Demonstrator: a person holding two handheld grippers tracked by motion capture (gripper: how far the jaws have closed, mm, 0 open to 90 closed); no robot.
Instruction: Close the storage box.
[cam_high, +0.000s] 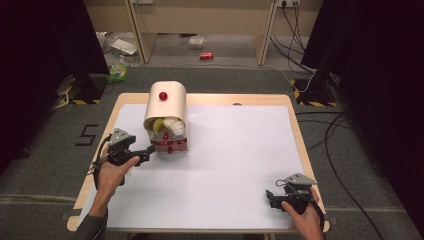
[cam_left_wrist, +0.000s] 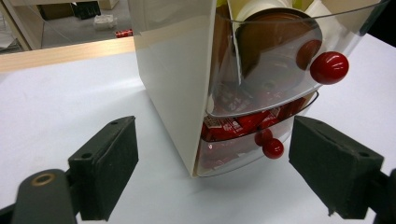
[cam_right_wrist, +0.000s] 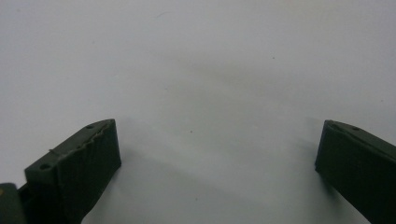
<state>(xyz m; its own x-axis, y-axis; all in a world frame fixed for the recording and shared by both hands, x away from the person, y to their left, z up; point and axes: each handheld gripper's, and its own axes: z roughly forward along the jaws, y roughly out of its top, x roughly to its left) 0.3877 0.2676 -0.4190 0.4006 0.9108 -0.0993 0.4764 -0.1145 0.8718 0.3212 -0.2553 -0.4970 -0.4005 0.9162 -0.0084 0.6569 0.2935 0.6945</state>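
Cream container (cam_high: 165, 107) toward the counter's (cam_high: 240, 150) far left corner. Left tongs (cam_high: 148, 150) just beside its front, spread wide, clamping nothing. Up close: clear drawers, small red knob (cam_left_wrist: 272, 148), red packets (cam_left_wrist: 233, 123) inside. Right tongs (cam_high: 270, 196) near the near right corner, apart, empty.

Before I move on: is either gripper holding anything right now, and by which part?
Nothing is held. The left gripper is open in front of the cream bread box, its fingers apart from it. The right gripper is open over the bare white table.
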